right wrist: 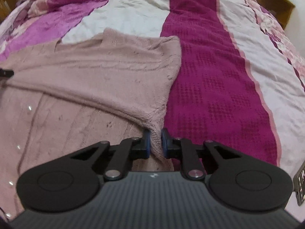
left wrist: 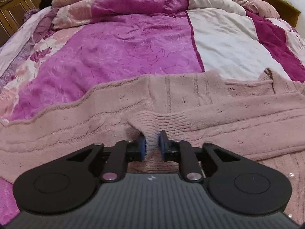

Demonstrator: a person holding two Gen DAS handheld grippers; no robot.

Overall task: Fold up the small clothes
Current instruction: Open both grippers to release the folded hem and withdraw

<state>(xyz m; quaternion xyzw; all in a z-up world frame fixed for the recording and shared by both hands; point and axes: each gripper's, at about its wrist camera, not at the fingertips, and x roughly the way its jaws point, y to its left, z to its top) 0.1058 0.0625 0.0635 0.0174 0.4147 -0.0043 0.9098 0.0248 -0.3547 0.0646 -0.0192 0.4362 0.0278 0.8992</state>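
A dusty pink knitted sweater (left wrist: 171, 103) lies spread across the bed. My left gripper (left wrist: 152, 139) is shut on a ribbed cuff (left wrist: 152, 122) of the sweater, bunched between the blue pads. In the right wrist view the same sweater (right wrist: 106, 70) lies with a folded part on top. My right gripper (right wrist: 156, 139) is shut on a corner of the sweater at its right edge. Small shiny beads (right wrist: 29, 107) dot the lower layer of the sweater.
The sweater rests on a patchwork quilt (left wrist: 118, 47) of magenta, white and dark pink panels. A dark pink waffle panel (right wrist: 213, 87) lies right of the sweater. A wooden headboard (left wrist: 282, 2) and wooden cabinets (left wrist: 13, 7) stand at the far end.
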